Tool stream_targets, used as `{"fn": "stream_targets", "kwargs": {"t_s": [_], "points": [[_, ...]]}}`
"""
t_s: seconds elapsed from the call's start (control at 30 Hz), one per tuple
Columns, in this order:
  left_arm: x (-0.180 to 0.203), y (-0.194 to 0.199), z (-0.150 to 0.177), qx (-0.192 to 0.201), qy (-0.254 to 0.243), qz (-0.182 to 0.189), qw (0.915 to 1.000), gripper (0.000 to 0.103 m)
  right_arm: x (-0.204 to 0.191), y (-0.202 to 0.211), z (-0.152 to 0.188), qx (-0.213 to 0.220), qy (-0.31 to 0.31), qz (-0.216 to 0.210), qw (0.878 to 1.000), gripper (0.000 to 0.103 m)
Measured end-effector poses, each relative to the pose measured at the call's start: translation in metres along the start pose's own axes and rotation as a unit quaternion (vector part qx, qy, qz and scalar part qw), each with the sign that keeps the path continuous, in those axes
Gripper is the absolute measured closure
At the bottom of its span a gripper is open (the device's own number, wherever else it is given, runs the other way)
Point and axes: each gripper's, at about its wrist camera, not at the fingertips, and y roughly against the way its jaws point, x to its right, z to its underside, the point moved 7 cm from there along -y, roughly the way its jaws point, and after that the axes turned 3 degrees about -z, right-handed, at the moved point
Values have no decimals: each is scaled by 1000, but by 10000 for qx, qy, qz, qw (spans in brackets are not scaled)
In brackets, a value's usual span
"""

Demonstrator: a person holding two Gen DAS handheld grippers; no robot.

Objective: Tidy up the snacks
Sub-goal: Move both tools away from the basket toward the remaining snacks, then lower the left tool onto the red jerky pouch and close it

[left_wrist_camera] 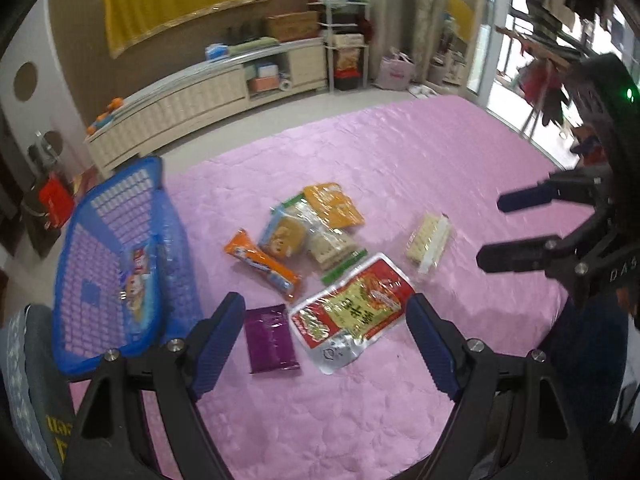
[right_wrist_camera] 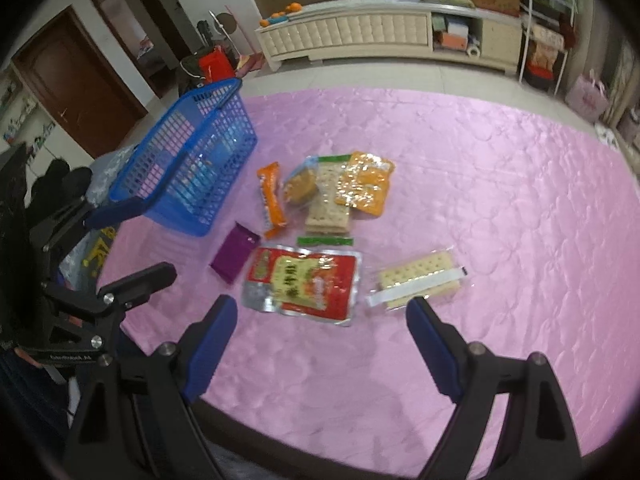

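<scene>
A: Fingers first?
B: Left gripper (left_wrist_camera: 326, 340) is spread wide and empty, above the near edge of the pink quilted cover (left_wrist_camera: 420, 160). Right gripper (right_wrist_camera: 322, 344) likewise, fingers wide apart, nothing between them.

A: Snack count?
B: Seven loose packs on the cover, one more in the basket. Nearest the left fingers: one purple packet (left_wrist_camera: 271, 339) and one red foil pouch (left_wrist_camera: 352, 310), just beside each other. Behind them, one orange wrapper (left_wrist_camera: 262, 264).

A: The stack in the middle?
B: Three overlapping: one clear bread pack (left_wrist_camera: 282, 234), one green-trimmed cracker pack (left_wrist_camera: 334, 246), one orange-yellow pouch (left_wrist_camera: 334, 204). One white-banded cracker pack (right_wrist_camera: 418, 280) lies apart, toward the right edge, just ahead of the right fingers.

A: Basket?
B: One blue mesh basket (left_wrist_camera: 104, 208) at the cover's left edge, one printed snack pack (left_wrist_camera: 138, 280) inside it. Its near wall stands between the loose packs and the inside.

A: Surroundings?
B: Cream low cabinet (right_wrist_camera: 360, 32) across the floor, brown door (right_wrist_camera: 76, 80) to the left.
</scene>
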Motion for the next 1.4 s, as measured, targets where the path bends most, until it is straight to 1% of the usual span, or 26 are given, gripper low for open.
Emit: {"fn": "stream_targets", "kwargs": {"t_s": [0.13, 0.27, 0.33, 0.43, 0.5, 0.6, 0.7, 0.87, 0.93, 1.03, 1.07, 1.13, 1.17, 1.2, 1.23, 1.27, 1.33, 1.4], "points": [[10, -16, 13, -99, -295, 131, 9994, 22, 7, -3, 12, 126, 227, 125, 9996, 14], [17, -36, 24, -198, -610, 160, 9978, 22, 19, -12, 25, 236, 193, 241, 9992, 14], [22, -48, 29, -288, -837, 166, 9959, 22, 22, -19, 32, 201, 206, 283, 9992, 14], [29, -61, 34, -374, -1108, 290, 9927, 22, 24, -27, 39, 213, 199, 242, 9993, 14], [33, -72, 35, -434, -1211, 384, 9909, 22, 25, -34, 42, 231, 183, 187, 9994, 14], [35, -90, 35, -569, -1330, 430, 9886, 22, 32, -49, 47, 193, 150, 191, 9995, 14], [38, -107, 32, -703, -1489, 604, 9845, 22, 40, -60, 51, 110, 33, 152, 9998, 14], [44, -138, 34, -1095, -1771, 805, 9748, 22, 53, -66, 52, 132, -142, 5, 9998, 14], [49, -146, 34, -1211, -1871, 934, 9704, 22, 57, -64, 50, 181, -136, -20, 9997, 14], [52, -156, 32, -1316, -2004, 959, 9661, 22, 61, -62, 49, 270, -16, -50, 9996, 14], [55, -158, 30, -1355, -1984, 1078, 9647, 21, 62, -63, 49, 280, 18, -57, 9996, 14], [59, -163, 28, -1440, -2008, 1185, 9617, 18, 64, -65, 50, 272, 84, -37, 9996, 14], [61, -166, 29, -1478, -2065, 1218, 9595, 12, 67, -66, 51, 249, 130, 85, 9996, 14], [61, -168, 28, -1473, -2076, 1221, 9593, 5, 69, -66, 51, 250, 151, 147, 9995, 14], [61, -172, 27, -1500, -2038, 1199, 9600, 1, 71, -66, 51, 262, 143, 149, 9994, 14], [60, -174, 25, -1468, -1929, 1220, 9625, 0, 73, -66, 52, 276, 96, 101, 9995, 14], [61, -175, 24, -1416, -1955, 1219, 9627, 0, 76, -66, 52, 323, -24, -15, 9995, 14], [63, -174, 24, -1354, -1952, 1239, 9634, 0, 80, -65, 53, 352, -64, -37, 9994, 14]]}}
